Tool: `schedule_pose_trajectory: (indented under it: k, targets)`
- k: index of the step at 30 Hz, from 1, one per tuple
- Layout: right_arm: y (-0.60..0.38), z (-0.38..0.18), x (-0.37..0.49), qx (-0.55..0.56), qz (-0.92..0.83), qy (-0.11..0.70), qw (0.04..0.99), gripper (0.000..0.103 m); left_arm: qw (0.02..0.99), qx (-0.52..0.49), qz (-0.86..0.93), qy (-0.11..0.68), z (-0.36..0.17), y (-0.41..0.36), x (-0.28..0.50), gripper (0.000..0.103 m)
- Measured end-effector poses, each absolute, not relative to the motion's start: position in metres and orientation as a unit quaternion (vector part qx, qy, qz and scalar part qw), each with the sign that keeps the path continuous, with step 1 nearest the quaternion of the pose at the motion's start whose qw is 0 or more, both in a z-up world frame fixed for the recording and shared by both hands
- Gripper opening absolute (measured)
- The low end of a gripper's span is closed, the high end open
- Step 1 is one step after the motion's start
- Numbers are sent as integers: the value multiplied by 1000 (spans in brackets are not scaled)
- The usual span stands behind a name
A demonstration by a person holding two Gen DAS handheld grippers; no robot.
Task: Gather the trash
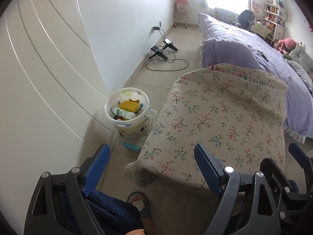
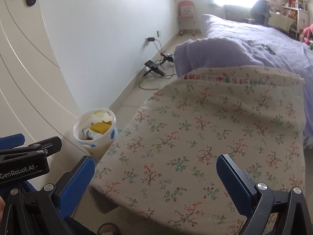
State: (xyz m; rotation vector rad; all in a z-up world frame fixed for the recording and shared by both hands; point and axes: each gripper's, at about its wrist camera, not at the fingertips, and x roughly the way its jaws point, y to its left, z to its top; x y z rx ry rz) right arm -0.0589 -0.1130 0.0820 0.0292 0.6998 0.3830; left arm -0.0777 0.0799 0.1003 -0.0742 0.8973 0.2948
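A white spotted trash bin stands on the floor by the wall, left of a table with a floral cloth. It holds a yellow sponge-like block, a white and green bottle and other scraps. The bin also shows in the right wrist view. My left gripper is open and empty, held above the floor and the table's near left corner. My right gripper is open and empty, over the floral cloth. The right gripper's body shows at the right edge of the left wrist view.
A bed with a purple quilt lies beyond the table. Black devices and a looped cable lie on the floor by the wall. A clear rack with a blue item sits under the bin. My slippered foot is below.
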Motion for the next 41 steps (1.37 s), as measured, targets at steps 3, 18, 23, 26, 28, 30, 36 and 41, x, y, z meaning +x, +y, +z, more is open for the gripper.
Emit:
schedule_pose_trajectory:
  k: [3, 18, 23, 26, 28, 30, 36, 41]
  targets:
    - [-114, 80, -59, 15, 184, 342, 921, 102, 890, -34, 140, 433, 99, 78, -78, 90]
    - [-112, 79, -61, 15, 181, 343, 922, 102, 891, -31, 138, 432, 95, 75, -77, 90]
    - [-112, 78, -61, 17, 181, 344, 921, 102, 893, -24, 141, 426, 92, 71, -78, 90]
    - [-112, 78, -60, 17, 181, 345, 921, 102, 893, -25, 141, 427, 92, 70, -78, 90]
    - [-112, 78, -60, 17, 182, 344, 921, 102, 893, -24, 141, 427, 92, 70, -78, 90]
    - [-112, 77, -60, 17, 182, 345, 921, 102, 893, -26, 141, 427, 92, 70, -78, 90]
    - [-112, 76, -59, 20, 183, 346, 920, 102, 892, -22, 142, 429, 91, 68, -78, 90]
    - [-112, 74, -58, 23, 183, 347, 920, 102, 890, -21, 142, 432, 89, 69, -76, 90]
